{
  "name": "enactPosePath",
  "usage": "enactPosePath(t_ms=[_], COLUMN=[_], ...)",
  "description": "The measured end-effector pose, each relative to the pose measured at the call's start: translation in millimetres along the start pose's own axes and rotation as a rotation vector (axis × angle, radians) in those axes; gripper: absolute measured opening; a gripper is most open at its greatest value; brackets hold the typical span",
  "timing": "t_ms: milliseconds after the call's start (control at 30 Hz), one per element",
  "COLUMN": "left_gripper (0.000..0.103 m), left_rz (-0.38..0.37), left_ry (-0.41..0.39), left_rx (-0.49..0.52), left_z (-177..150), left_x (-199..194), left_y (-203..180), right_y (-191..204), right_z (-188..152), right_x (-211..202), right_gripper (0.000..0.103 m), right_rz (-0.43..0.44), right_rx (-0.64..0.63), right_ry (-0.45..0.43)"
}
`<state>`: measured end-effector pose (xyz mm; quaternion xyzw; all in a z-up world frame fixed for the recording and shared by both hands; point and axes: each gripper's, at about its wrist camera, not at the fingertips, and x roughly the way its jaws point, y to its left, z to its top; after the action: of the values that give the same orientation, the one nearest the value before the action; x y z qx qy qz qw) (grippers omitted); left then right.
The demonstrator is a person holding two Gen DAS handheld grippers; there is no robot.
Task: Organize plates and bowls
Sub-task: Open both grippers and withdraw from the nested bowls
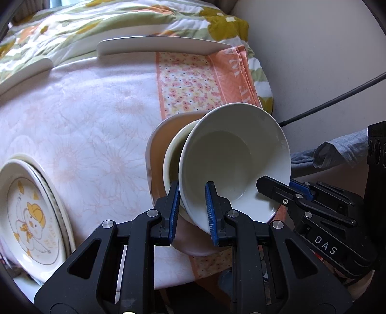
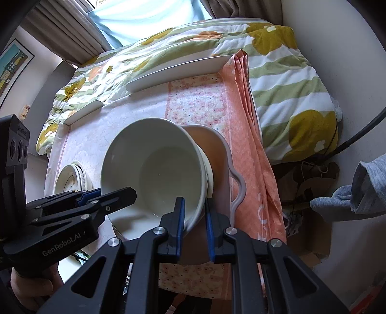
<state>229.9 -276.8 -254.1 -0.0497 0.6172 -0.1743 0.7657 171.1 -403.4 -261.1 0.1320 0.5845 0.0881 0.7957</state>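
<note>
A stack of white bowls sits on a peach plate on the cloth-covered table. My left gripper is shut on the near rim of the top bowl. My right gripper grips the same stack's rim from the other side; it also shows in the left wrist view. The left gripper shows in the right wrist view. The peach plate lies under the bowls. A duck-print plate stack lies at the left, also in the right wrist view.
Two white plates lie at the table's far edge against a floral quilt. An orange folded cloth hangs at the right edge. A wall and black cable are at the right.
</note>
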Motion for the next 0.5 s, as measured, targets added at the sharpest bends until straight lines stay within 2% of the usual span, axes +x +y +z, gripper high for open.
enactPosePath(t_ms=[167, 500], left_gripper=[0.019, 0.019], left_rz=[0.051, 0.053], left_ry=[-0.011, 0.001], left_rx=[0.025, 0.056], left_z=[6.4, 11.0], left_x=[-3.0, -2.1], left_y=[-0.9, 1.1], right_y=[0.4, 1.8], right_z=[1.4, 3.1], right_x=[0.4, -2.5], right_gripper=[0.015, 0.015], right_rz=[-0.009, -0.015], right_rx=[0.021, 0.039], right_ry=[0.009, 0.006])
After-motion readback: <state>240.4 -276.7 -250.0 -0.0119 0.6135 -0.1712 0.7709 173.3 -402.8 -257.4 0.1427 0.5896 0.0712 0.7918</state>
